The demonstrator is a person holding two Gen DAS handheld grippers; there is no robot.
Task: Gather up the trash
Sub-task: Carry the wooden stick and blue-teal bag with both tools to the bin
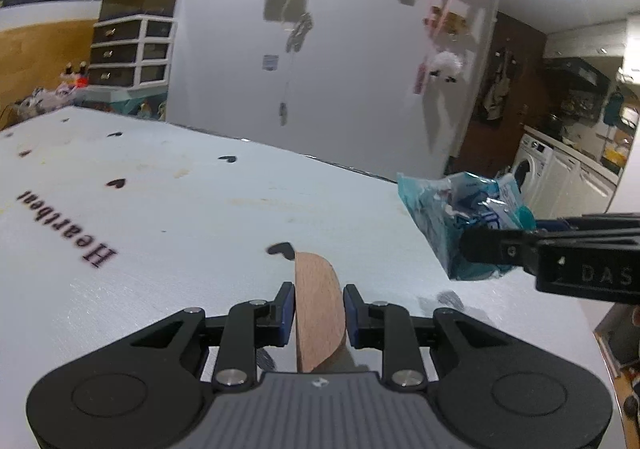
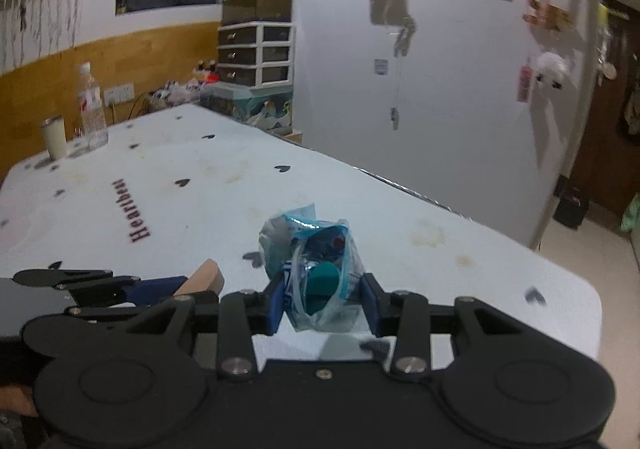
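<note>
The left gripper pinches a curved wooden piece between its fingers. The right gripper pinches a crumpled blue wrapper, held above the heart-printed surface, right of the wooden piece.

The word "Heartbeat" is printed in dark letters on the pale tablecloth, among small dark heart shapes; in the left wrist view the same word lies upside down on the cloth near the left edge. The letters "DAS" stand in faint raised type on the black body of the right gripper, seen from the side in the left wrist view. The blue plastic wrapper carries print too crumpled and blurred to read. The papers on the wall are illegible.
</note>
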